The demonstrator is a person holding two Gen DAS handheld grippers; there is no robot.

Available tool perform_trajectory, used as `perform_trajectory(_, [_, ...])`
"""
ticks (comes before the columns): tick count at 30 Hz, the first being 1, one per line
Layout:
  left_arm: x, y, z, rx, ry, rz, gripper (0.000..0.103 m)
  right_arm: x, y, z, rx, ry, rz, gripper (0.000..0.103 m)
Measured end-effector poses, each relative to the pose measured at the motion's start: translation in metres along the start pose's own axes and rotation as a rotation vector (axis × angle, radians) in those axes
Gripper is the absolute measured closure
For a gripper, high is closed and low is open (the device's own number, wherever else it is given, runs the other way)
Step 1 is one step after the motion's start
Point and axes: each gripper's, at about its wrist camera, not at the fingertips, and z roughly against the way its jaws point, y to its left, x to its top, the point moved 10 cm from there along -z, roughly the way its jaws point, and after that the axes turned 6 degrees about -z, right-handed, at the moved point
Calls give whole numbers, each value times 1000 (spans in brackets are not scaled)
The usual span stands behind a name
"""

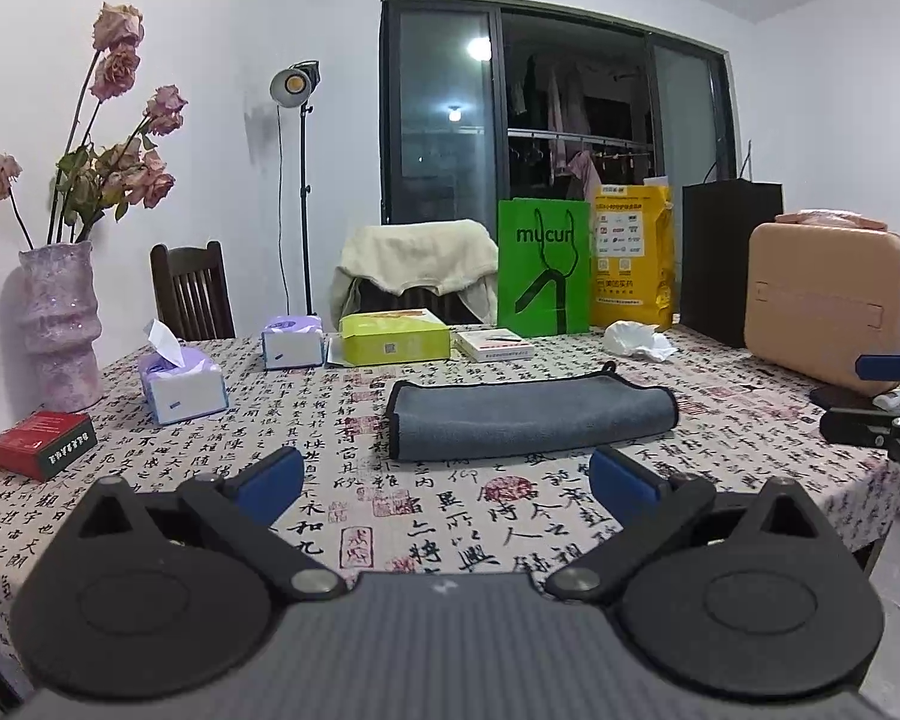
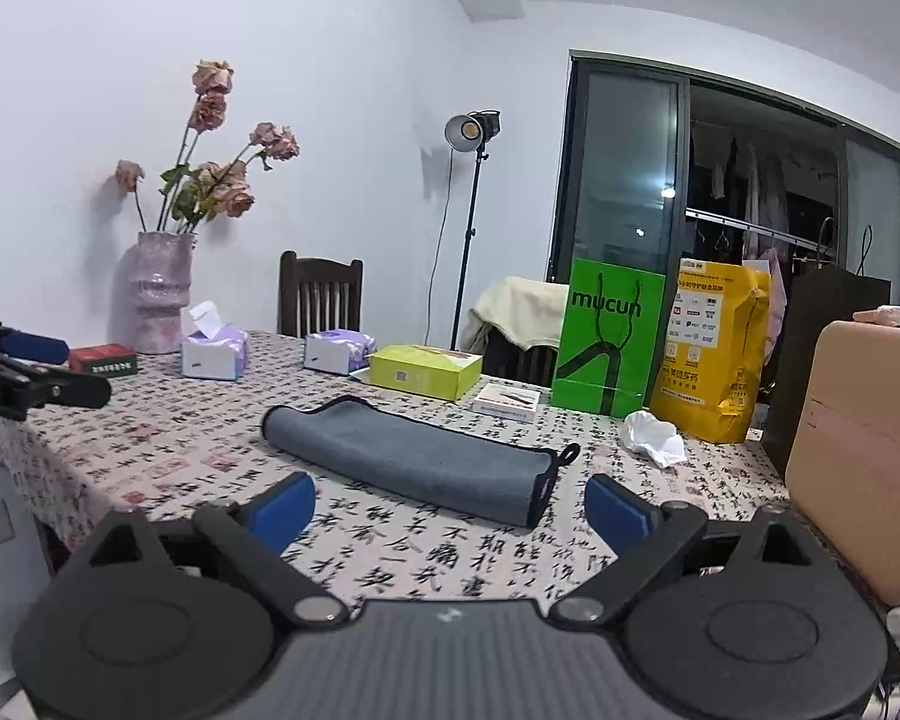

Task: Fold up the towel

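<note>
A grey towel (image 1: 531, 420) with dark trim lies folded into a long strip on the calligraphy-print tablecloth (image 1: 450, 522); it also shows in the right wrist view (image 2: 414, 456). Its hanging loop sticks out at one end. My left gripper (image 1: 447, 483) is open and empty, just short of the towel's near edge. My right gripper (image 2: 450, 510) is open and empty, close to the towel's loop end. The right gripper shows at the right edge of the left wrist view (image 1: 882, 414); the left gripper shows at the left edge of the right wrist view (image 2: 24, 372).
Two tissue boxes (image 1: 180, 381), a red box (image 1: 45, 444), a vase of dried roses (image 1: 60, 330), a yellow-green box (image 1: 396, 339), a green bag (image 1: 543, 267), a yellow bag (image 1: 633, 258), crumpled tissue (image 1: 639, 339) and a tan case (image 1: 831, 306) stand around the table. Chairs stand behind.
</note>
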Motion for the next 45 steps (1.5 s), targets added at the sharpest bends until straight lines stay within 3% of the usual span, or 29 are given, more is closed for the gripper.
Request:
perform_trajectory(20, [-12, -17, 77, 0, -79, 42, 0, -21, 24, 65, 12, 4, -58, 5])
perform_trajectory(25, [-21, -13, 82, 12, -67, 84, 0, -26, 33, 73, 31, 1, -76, 5])
perform_trajectory(36, [-34, -33, 101, -14, -58, 10, 0, -32, 49, 86, 64, 4, -28, 5])
perform_trajectory(45, [-45, -38, 109, -41, -42, 21, 0, -45, 54, 95, 71, 46, -53, 5])
